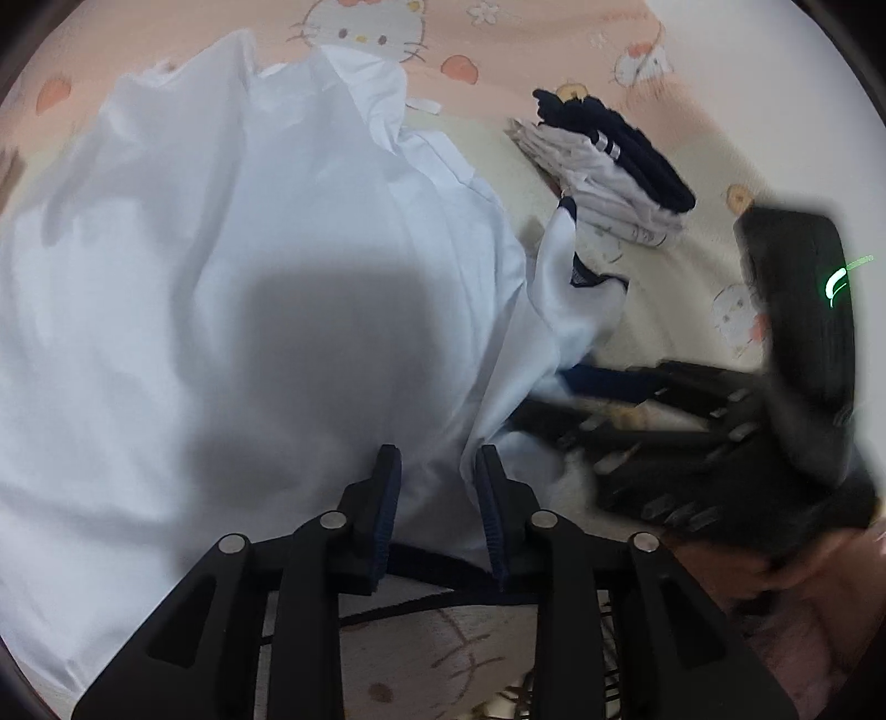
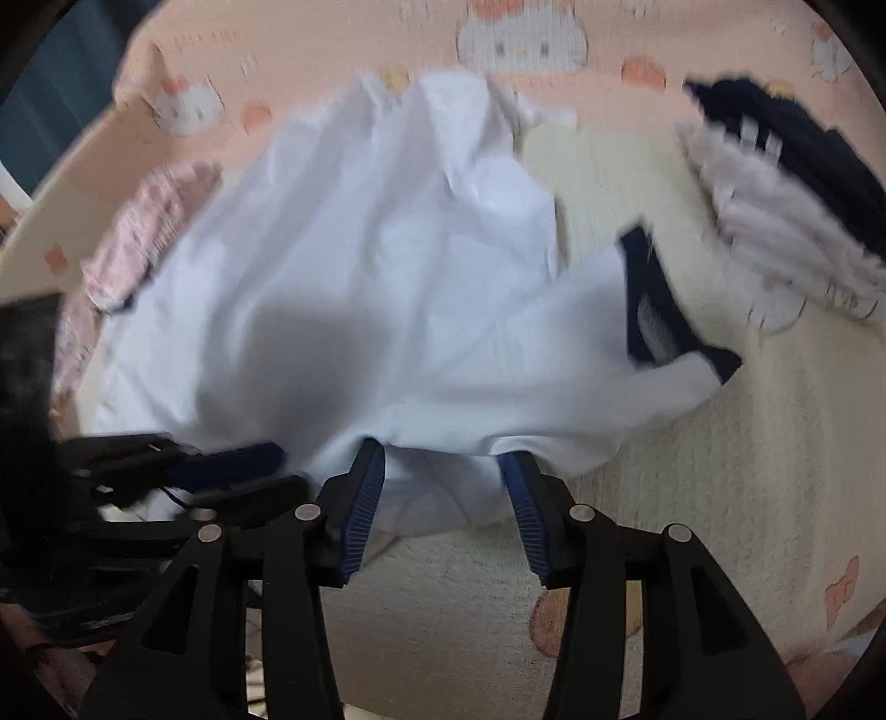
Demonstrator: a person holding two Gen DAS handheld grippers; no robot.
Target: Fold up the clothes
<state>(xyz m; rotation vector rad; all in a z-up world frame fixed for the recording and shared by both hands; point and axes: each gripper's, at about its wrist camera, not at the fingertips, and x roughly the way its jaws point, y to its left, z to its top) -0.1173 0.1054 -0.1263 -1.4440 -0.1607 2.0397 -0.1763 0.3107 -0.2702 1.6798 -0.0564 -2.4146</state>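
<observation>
A white garment (image 1: 232,266) with navy trim lies crumpled on a pink and cream cartoon-cat blanket (image 1: 498,50); it also shows in the right wrist view (image 2: 387,266). My left gripper (image 1: 437,459) is open, its jaws astride the garment's near edge. My right gripper (image 2: 443,459) is open, with the garment's hem lying between its jaws. The right gripper shows blurred in the left wrist view (image 1: 692,421), just right of the left one. A navy-edged sleeve (image 2: 653,310) sticks out to the right.
A stack of folded white and navy clothes (image 1: 614,166) lies at the far right, also in the right wrist view (image 2: 786,199). A pink patterned garment (image 2: 138,238) lies at the left. Bare blanket (image 2: 747,471) lies on the near right.
</observation>
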